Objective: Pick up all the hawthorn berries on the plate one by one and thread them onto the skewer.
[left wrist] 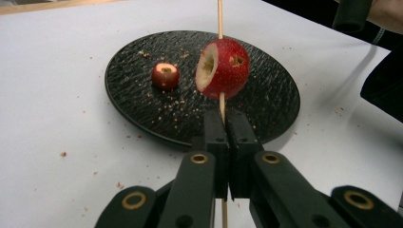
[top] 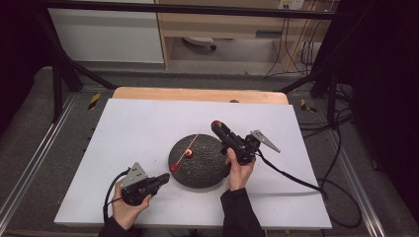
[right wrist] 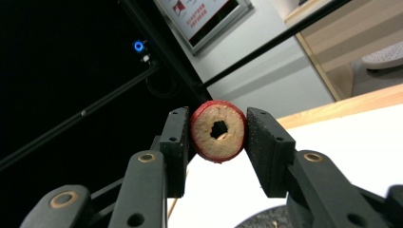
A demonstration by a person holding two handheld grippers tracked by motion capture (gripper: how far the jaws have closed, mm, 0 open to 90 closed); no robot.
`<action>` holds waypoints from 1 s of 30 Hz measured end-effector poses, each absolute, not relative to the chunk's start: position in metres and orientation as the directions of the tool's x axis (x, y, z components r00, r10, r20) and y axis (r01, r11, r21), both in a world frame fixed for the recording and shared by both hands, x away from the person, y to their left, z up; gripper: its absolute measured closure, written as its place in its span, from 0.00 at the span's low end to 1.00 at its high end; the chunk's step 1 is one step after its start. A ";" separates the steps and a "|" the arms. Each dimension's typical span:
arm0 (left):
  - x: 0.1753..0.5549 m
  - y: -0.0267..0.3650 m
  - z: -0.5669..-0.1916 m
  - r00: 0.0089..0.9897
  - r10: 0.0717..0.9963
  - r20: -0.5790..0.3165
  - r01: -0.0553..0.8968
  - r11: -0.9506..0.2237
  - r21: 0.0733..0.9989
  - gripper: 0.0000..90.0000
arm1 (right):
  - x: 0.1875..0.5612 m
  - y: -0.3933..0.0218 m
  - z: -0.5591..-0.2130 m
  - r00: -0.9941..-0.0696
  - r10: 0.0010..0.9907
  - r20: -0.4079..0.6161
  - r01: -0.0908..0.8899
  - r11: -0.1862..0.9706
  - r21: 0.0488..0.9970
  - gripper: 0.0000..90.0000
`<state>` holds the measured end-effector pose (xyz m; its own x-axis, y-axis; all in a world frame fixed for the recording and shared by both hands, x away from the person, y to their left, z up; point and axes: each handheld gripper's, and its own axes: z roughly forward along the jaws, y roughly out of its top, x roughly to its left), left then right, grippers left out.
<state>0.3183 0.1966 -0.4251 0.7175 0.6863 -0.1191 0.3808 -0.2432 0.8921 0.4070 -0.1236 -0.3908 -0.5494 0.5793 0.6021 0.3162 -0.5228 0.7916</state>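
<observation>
A black round plate (top: pixel 205 173) (left wrist: pixel 266 99) lies mid-table. My left gripper (top: pixel 166 177) (left wrist: pixel 227 118) is shut on a thin wooden skewer (top: pixel 193 140) (left wrist: pixel 220 16) at the plate's near-left edge. A red cored fruit (top: pixel 174 168) (left wrist: pixel 223 69) is threaded on the skewer just past the jaws. A smaller red fruit (top: pixel 189 153) (left wrist: pixel 165 76) rests on the plate. My right gripper (top: pixel 216 126) (right wrist: pixel 216 121) is raised above the plate's far right side, shut on another red fruit (top: pixel 215 123) (right wrist: pixel 218 142) with a hole through its pale flesh.
The white table top (top: pixel 143 128) (left wrist: pixel 52 95) has a wooden strip (top: pixel 197 94) along its far edge. Crumbs lie scattered on the plate and beside it. Black frame bars (top: pixel 64 64) stand at both far corners, and cables (top: pixel 341 148) trail at the right.
</observation>
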 end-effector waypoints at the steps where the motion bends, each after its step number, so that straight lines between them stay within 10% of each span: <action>1: 0.319 0.195 -0.425 0.718 0.685 -0.121 0.379 -0.240 0.894 0.98 | 0.408 -0.125 -0.390 -0.550 0.577 0.603 0.314 -0.527 0.790 0.68; 30: 0.324 0.154 -0.407 0.751 0.648 -0.127 0.335 -0.209 0.919 0.98 | 0.411 -0.130 -0.381 -0.572 0.548 0.611 0.235 -0.604 0.762 0.68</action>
